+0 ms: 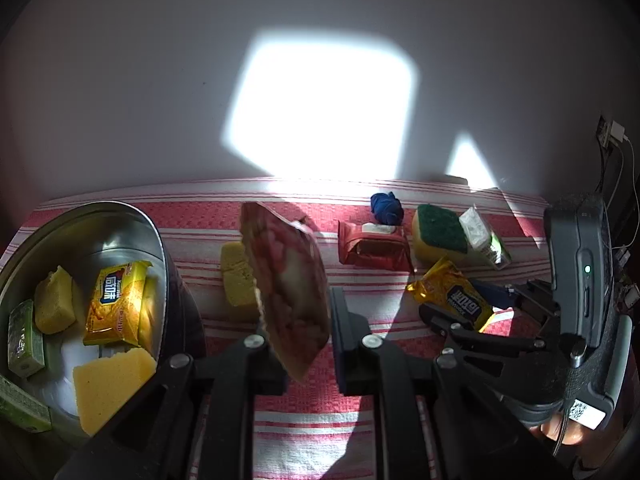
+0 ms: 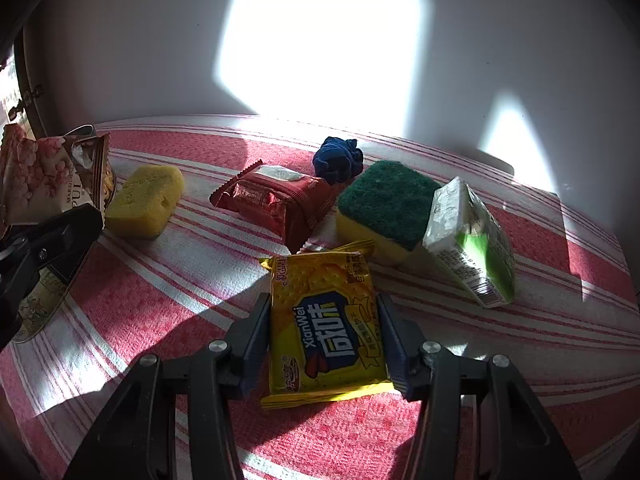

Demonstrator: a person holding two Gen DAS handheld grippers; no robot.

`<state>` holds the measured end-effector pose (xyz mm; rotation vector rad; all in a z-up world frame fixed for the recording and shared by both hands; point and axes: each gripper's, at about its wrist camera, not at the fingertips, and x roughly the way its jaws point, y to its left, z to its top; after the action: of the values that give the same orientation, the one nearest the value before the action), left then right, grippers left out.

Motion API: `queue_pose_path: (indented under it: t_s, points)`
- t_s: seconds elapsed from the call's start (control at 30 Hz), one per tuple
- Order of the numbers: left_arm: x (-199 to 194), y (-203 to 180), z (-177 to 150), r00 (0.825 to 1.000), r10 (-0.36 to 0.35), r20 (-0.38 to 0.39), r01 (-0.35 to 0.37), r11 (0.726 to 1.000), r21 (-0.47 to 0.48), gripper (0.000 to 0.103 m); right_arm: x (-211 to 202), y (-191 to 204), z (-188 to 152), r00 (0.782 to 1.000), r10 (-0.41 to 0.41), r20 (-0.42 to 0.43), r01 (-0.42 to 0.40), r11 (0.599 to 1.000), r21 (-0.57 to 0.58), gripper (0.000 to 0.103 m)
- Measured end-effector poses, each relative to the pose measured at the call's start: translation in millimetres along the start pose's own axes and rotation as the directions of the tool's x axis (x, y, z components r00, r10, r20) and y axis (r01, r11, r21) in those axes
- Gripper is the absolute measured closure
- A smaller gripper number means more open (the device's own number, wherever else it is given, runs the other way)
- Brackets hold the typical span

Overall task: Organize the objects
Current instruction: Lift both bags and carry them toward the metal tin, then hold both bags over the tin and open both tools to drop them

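My left gripper (image 1: 298,308) is shut on a pink marshmallow bag (image 1: 288,280), which hangs tilted above the red-and-white striped cloth (image 1: 304,420), just right of a metal bowl (image 1: 120,210). In the bowl lie a yellow cracker packet (image 1: 116,304), yellow sponges and a green box. In the right wrist view my right gripper (image 2: 324,304) points down at a second yellow cracker packet (image 2: 324,320) lying flat on the cloth. Its pads meet both long edges of that packet. The same gripper (image 1: 460,312) shows at the right of the left wrist view.
On the cloth behind lie a yellow sponge (image 2: 144,200), a red snack packet (image 2: 276,200), a crumpled blue cloth (image 2: 338,160), a green-topped sponge (image 2: 384,200) and a white-and-green tissue pack (image 2: 472,240). A grey wall with sun patches rises behind; cables hang at far right (image 1: 618,160).
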<state>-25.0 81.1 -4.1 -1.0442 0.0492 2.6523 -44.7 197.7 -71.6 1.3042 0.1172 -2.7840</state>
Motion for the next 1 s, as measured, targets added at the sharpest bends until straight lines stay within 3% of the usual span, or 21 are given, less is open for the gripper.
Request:
queue_pose_path:
  t_s: [0.17,0.33,0.47,0.67,1.0]
  points:
    - [-6,3,2,1.0,0.022,0.021,-0.022,1.0,-0.001,0.089,-15,-12,-9,0.999,0.025,0.034,-0.028,0.994,0.102,0.05]
    - [-17,6,7,0.995,0.075,0.073,-0.076,0.997,0.011,0.089,-42,-21,-17,0.981,0.088,0.173,-0.126,0.966,0.224,0.05]
    - [-32,11,11,0.984,0.118,0.135,-0.122,0.992,0.022,0.089,-56,-9,-13,0.962,0.074,0.263,-0.141,0.959,0.246,0.049]
    - [-44,31,15,0.974,0.149,0.169,-0.152,0.988,0.006,0.089,-71,15,-6,0.937,0.039,0.346,-0.134,0.958,0.255,0.049]
    - [-56,76,21,0.96,0.206,0.191,-0.198,0.978,-0.058,0.089,-81,66,15,0.909,0.07,0.411,-0.179,0.956,0.234,0.049]
